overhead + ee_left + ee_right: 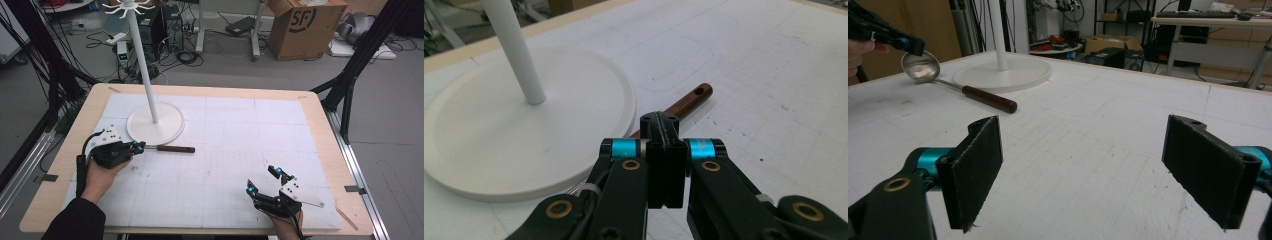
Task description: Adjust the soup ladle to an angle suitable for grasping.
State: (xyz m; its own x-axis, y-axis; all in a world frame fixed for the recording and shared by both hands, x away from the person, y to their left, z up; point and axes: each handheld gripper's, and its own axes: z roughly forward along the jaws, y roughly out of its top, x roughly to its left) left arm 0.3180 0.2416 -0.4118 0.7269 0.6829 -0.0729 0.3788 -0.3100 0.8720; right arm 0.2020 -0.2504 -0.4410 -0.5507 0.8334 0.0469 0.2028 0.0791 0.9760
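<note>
A: Start at the near edge of the bench [320, 107] — what are the right tongs [263, 181] doing?

B: Sitting near-right, spread wide with nothing between them. From the right gripper view both black pads [975, 165] stand far apart over bare white mat.

A: And the left tongs [137, 146]?

B: Farther in, on the left side. They're shut tight on the ladle [167, 148], gripping at its bowl end. In the left gripper view the jaws are pressed together with the shaft running out from under them.

A: So which way does the ladle lie?

B: Its long axis runs left to right across the bench, nearly parallel to the near edge. The round steel bowl [920, 66] is at the left, under the left tongs; the brown wooden handle [688, 102] points right, toward the middle of the bench. There's a hole at the handle's tip.

A: Is it lifted or resting?

B: Hard to tell — the bowl end looks slightly raised in the right gripper view, while the handle tip seems to touch the mat.

A: Beyond that?

B: Just beside the ladle, on its far side, stands the white stand's round base [145, 132], its pole [144, 65] rising to hooks [129, 7] at the top. The left hand is plainly the nearer one; judging by that hole, hanging it up there looks like the aim.
</note>
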